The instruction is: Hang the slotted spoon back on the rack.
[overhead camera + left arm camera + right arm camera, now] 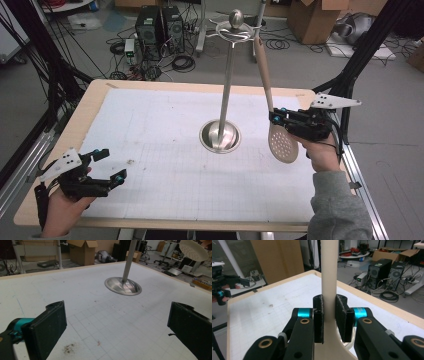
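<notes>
Inspecting item one: what is gripped?

— Cream-coloured slotted spoon with a long smooth handle and a round perforated bowl [283, 144]. The right gripper [274, 118] has its two black padded jaws pressed flat on either side of the handle, just above the bowl; in the right gripper view the handle [329, 280] rises straight between them. The spoon is off the table, near its right edge, with its handle top leaning against the hooks of the polished steel utensil stand [229, 80], which has a round dished base and a ball finial.

— Left side?

— The left gripper [113, 165] hovers over the near left corner, jaws spread wide, nothing between them.

— Surface and markings?

— White gridded mat on a pale wooden table [85, 111], a few dark specks. No legible writing or brand seen.
</notes>
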Available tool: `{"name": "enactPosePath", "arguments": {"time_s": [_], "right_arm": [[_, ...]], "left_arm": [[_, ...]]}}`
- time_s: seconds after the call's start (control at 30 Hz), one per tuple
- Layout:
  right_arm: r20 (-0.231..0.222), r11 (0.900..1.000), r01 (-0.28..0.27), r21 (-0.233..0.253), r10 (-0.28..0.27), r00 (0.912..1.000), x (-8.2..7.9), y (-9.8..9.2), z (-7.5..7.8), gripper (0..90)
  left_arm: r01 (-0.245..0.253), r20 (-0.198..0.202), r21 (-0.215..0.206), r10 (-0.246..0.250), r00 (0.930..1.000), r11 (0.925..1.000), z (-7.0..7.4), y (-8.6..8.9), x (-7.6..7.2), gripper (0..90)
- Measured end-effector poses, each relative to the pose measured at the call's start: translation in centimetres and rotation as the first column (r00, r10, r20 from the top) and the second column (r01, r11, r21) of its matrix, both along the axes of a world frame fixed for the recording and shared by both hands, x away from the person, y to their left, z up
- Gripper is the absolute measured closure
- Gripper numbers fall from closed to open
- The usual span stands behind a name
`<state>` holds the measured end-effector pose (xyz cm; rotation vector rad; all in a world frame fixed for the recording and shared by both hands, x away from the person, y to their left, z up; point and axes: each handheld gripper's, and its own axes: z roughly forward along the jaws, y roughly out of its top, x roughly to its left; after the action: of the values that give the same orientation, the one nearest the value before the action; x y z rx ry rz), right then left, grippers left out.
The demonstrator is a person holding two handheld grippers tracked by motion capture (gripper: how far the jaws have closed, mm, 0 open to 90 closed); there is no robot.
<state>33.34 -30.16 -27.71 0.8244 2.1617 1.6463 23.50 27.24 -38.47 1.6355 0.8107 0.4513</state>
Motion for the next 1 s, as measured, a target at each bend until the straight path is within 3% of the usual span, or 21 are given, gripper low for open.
{"name": "enactPosePath", "arguments": {"time_s": [0.33, 1.0], "right_arm": [[-0.023, 1.000, 0.011, -0.028, -0.011, 0.9997, 0.6, 1.5, -0.2, 78.3], [-0.026, 0.997, 0.041, -0.059, -0.043, 0.9988, 1.8, 3.7, -0.7, 78.3]], "left_arm": [[-0.002, 0.004, -0.002, 0.002, 1.0000, 1.0000, 0.1, 0.1, -0.1, 2.7], [-0.006, 0.003, -0.003, 0.006, 1.0000, 1.0000, 0.1, 0.4, -0.3, 2.6]]}}
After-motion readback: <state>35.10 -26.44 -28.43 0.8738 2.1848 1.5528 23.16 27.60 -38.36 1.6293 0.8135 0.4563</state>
